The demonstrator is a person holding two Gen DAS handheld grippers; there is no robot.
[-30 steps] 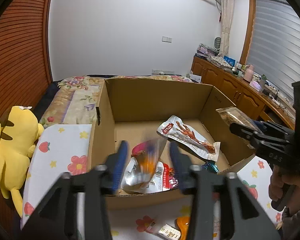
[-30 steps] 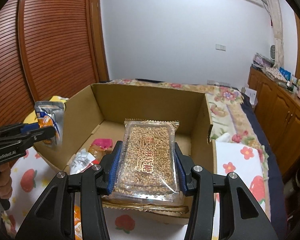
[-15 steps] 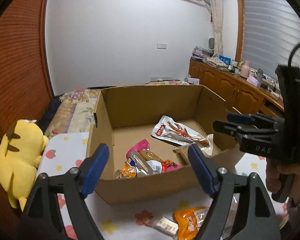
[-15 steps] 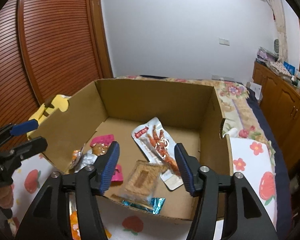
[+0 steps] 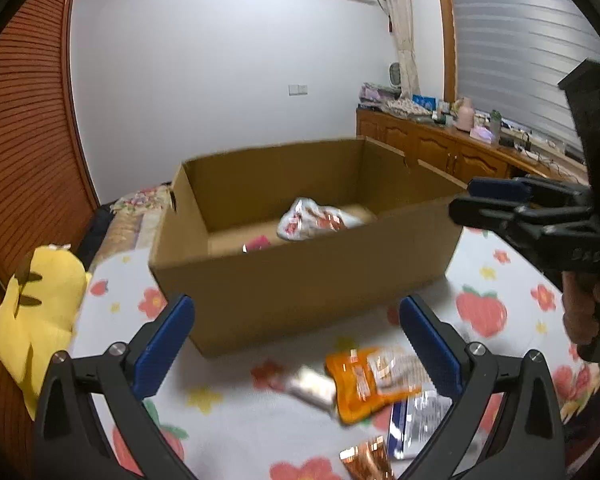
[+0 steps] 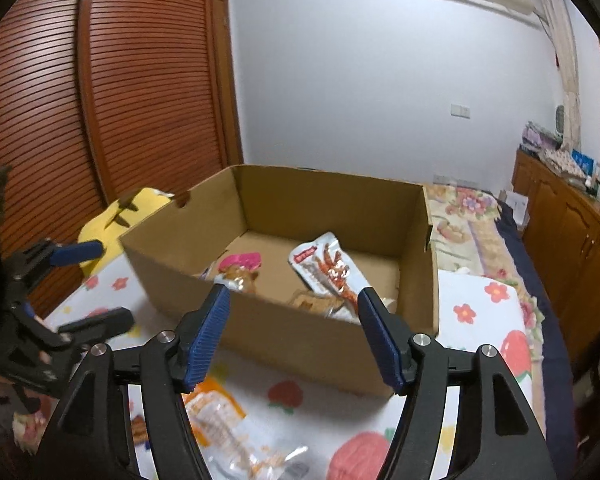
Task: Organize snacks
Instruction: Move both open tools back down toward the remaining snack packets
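Note:
An open cardboard box [image 5: 308, 280] stands on the flowered cloth; it also shows in the right wrist view [image 6: 300, 336]. Inside lie a white and red chicken-feet packet [image 6: 324, 268], a pink packet [image 6: 242, 262] and a clear cracker packet [image 6: 308, 302]. My left gripper [image 5: 296, 344] is open and empty, in front of the box above loose snacks: an orange packet [image 5: 360, 380], a white bar [image 5: 312, 386], a silver-blue packet [image 5: 416, 416]. My right gripper [image 6: 294, 334] is open and empty at the box's near wall. An orange and clear packet [image 6: 220, 420] lies under it.
A yellow plush toy [image 5: 36, 312] sits left of the box. A brown slatted wardrobe [image 6: 100, 80] stands at the left. A wooden sideboard [image 5: 460, 152] with clutter runs along the right wall. The cloth [image 5: 228, 420] has flower and strawberry prints. A copper wrapper [image 5: 366, 460] lies near the front edge.
Both grippers let go of their packets, which fell into the box, and opened. Both have since pulled back and down toward the loose snacks in front of the box.

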